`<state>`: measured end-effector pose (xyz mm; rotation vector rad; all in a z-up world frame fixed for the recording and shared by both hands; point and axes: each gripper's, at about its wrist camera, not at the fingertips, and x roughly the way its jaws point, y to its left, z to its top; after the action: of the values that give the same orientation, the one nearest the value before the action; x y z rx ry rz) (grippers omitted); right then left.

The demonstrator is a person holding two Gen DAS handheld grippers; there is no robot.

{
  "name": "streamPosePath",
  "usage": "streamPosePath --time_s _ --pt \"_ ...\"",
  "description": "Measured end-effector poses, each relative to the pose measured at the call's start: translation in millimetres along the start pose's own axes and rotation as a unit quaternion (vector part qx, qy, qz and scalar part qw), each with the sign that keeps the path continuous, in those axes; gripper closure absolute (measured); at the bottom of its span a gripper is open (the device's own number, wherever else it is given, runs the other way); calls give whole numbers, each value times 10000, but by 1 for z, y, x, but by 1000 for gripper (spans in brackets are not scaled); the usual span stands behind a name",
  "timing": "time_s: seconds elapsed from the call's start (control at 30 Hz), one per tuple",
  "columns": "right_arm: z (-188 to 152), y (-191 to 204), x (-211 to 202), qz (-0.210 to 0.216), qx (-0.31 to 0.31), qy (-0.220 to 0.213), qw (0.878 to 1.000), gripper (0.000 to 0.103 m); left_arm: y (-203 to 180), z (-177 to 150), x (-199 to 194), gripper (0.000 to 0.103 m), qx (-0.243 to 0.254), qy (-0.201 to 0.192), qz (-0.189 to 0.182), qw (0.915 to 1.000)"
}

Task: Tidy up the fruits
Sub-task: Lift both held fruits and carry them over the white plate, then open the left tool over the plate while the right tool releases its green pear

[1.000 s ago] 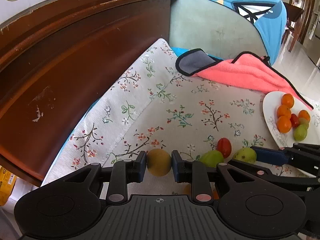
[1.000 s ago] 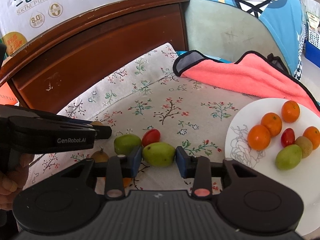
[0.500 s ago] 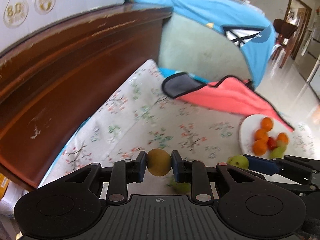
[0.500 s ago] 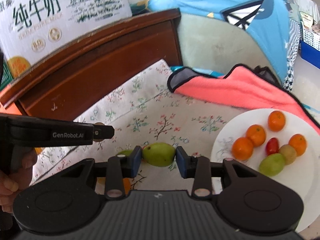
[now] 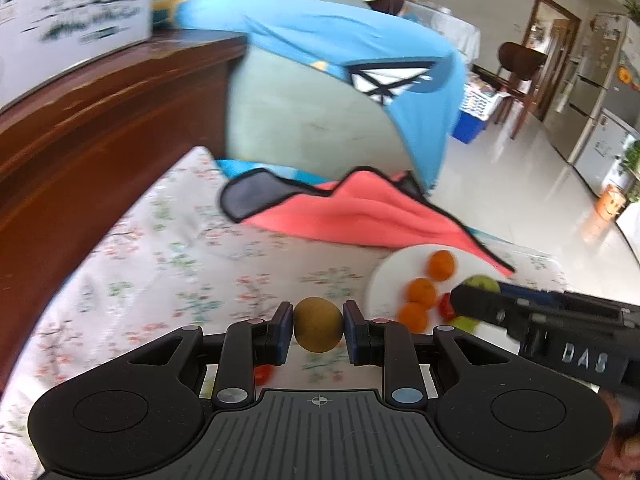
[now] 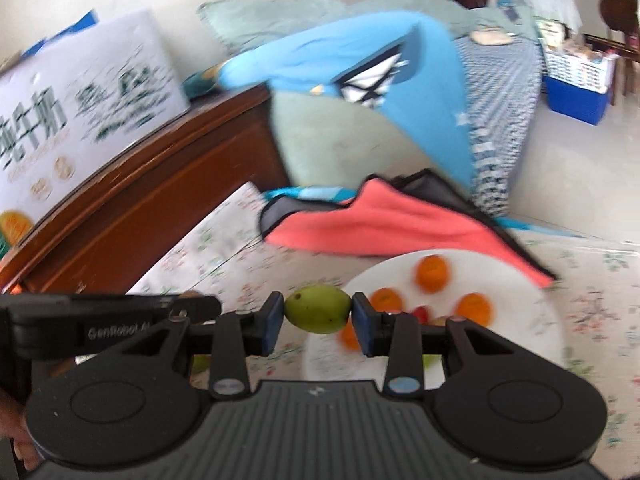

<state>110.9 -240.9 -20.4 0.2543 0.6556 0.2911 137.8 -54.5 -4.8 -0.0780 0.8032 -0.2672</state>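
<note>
While both grippers are clamped on fruit, the right gripper (image 6: pixel 318 316) carries its green fruit (image 6: pixel 318 309), long axis crosswise between the jaws, just above the white plate's (image 6: pixel 520 300) near rim. The left gripper (image 5: pixel 318 330), gripping a brown fruit (image 5: pixel 318 330), hangs over the floral cloth (image 5: pixel 192 280), with the plate off to its right, so the right hand is nearer.

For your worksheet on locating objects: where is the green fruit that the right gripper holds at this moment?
In the right wrist view the green fruit sits clamped between the right gripper fingers, lifted at the white plate's left edge.
</note>
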Motion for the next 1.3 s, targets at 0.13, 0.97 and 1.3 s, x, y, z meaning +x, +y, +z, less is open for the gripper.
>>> streamPosePath --time_s 0.13,0.97,1.3 --pt "6 -28 -10 -225 246 -112 9994 66 -22 -3 10 79 132 85 -151 9998" --pt "-13 -103 13 -870 913 449 9910 66 -77 -27 61 79 451 594 -221 9970" --pt "-11 -105 8 -921 1053 360 9895 62 -78 -19 48 54 361 288 -349 9983"
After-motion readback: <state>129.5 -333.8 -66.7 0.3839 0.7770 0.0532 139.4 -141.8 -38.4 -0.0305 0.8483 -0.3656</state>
